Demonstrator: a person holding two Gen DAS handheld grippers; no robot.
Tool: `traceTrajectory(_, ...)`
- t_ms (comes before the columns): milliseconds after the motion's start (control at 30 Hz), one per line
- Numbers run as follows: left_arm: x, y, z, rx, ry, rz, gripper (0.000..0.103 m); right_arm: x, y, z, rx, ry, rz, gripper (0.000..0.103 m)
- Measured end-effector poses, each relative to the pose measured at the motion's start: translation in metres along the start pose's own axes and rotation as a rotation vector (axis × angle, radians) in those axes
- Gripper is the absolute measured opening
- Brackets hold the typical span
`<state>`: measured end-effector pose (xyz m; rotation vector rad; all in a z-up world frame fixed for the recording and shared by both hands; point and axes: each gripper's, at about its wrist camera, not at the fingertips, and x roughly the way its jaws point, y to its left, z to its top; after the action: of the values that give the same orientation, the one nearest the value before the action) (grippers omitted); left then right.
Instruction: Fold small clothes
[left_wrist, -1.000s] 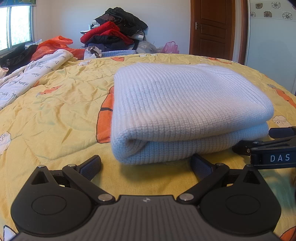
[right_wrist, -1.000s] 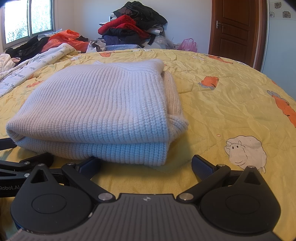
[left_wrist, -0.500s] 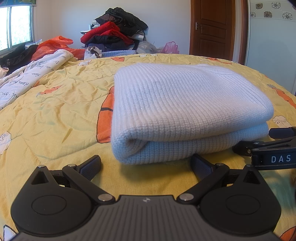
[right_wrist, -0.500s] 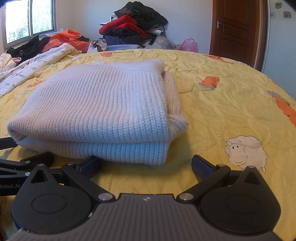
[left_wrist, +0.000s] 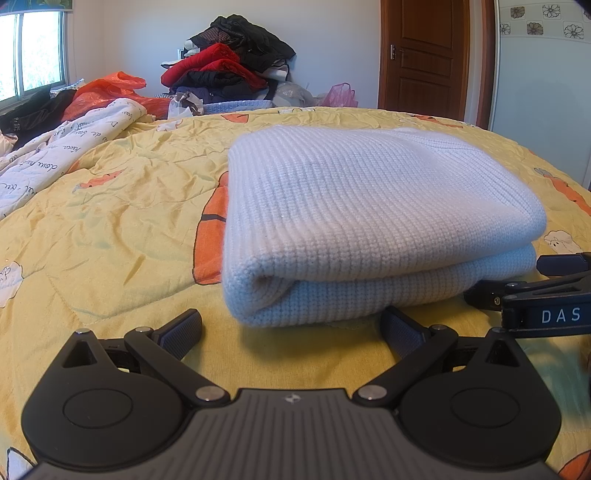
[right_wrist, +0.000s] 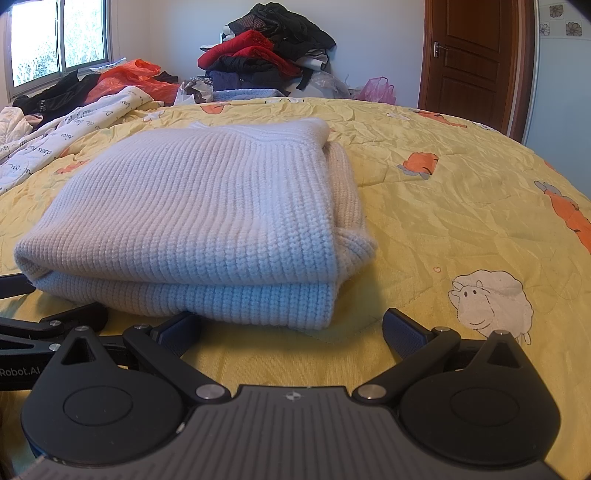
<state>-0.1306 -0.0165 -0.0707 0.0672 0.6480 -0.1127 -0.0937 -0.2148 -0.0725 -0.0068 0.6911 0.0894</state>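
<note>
A white knit sweater (left_wrist: 369, 221) lies folded in a thick rectangle on the yellow bedspread (left_wrist: 110, 240); it also shows in the right wrist view (right_wrist: 207, 221). My left gripper (left_wrist: 291, 332) is open and empty, low on the bed just in front of the sweater's near left corner. My right gripper (right_wrist: 291, 332) is open and empty, just in front of the sweater's near right corner. Each gripper shows at the edge of the other's view: the right one (left_wrist: 532, 295) and the left one (right_wrist: 48, 325).
A pile of red and black clothes (left_wrist: 229, 70) stands at the far side of the bed. A white printed quilt (left_wrist: 55, 155) and an orange bag (left_wrist: 107, 92) lie at the far left. A wooden door (left_wrist: 424, 55) is at the back right.
</note>
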Motion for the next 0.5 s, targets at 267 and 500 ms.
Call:
traceTrajectory(267, -0.0031, 0.0006, 0.001, -0.007, 0.009, -0.006, 0.103, -0.0006, 0.0005, 0.0002, 0.002, 0.0, 0.003, 0.103)
traceTrajectory(500, -0.0085, -0.0014, 0.0059, -0.015, 0.066, 0.015, 0.103, -0.0022, 0.0018, 0.0018, -0.003, 0.011, -0.007, 0.103)
